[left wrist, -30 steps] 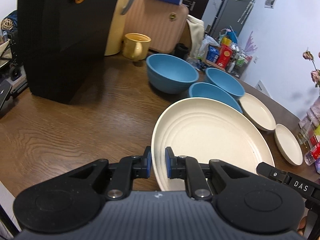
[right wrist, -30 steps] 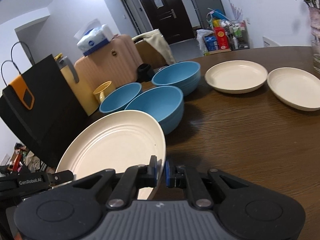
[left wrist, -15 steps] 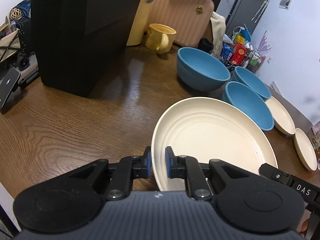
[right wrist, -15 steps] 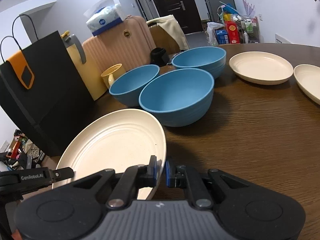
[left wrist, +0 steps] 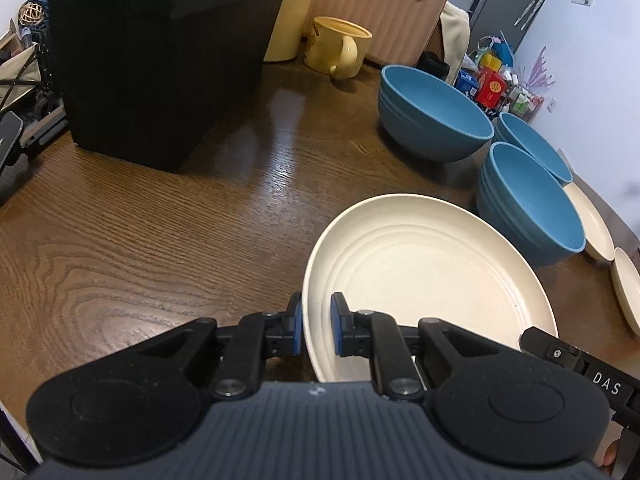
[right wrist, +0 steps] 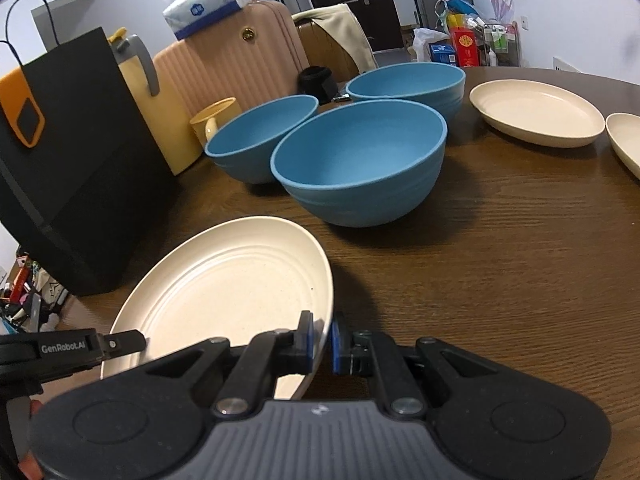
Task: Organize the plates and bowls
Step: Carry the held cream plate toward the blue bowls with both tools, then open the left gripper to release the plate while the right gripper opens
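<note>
Plate [left wrist: 424, 280] sits pinched at opposite rims by my left gripper [left wrist: 316, 330] and right gripper [right wrist: 322, 340], both nearly shut; nearest bowl [right wrist: 360, 160] lies above it mid-frame.

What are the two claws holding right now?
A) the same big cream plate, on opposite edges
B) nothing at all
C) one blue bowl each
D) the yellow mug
A: the left claw and the right claw each pinch the rim of the big cream plate, on opposite sides.
</note>
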The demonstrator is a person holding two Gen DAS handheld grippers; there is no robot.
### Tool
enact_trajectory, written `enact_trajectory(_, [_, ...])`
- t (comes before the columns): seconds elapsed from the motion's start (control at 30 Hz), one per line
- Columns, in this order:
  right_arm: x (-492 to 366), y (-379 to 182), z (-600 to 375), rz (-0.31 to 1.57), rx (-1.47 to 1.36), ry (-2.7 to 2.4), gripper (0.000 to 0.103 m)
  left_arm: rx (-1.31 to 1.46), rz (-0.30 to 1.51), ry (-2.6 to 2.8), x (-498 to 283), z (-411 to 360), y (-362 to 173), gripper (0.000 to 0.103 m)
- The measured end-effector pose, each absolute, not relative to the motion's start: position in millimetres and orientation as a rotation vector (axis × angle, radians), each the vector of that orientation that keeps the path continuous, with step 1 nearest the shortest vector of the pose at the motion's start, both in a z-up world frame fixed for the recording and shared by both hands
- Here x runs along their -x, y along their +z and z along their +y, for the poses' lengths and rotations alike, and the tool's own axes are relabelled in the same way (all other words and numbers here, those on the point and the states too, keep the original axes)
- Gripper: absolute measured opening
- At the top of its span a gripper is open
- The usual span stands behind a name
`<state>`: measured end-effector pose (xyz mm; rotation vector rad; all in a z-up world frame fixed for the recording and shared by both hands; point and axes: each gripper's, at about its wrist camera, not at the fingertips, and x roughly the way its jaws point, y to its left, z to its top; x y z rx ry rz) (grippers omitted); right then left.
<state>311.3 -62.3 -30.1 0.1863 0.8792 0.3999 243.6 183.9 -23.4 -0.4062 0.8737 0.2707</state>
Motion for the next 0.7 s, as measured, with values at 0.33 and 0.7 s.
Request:
enact_trajectory(0.33, [-322, -43, -62, 0.894, -0.182, 0.388, 0.009, 0.399, 0.895, 0.271, -258, 183, -36, 0.015])
enact_trajectory(0.7, [-326, -49, -62, 0.911, -0.179, 0.385, 0.009, 0.394, 0.890, 0.268, -261, 181, -37, 0.015])
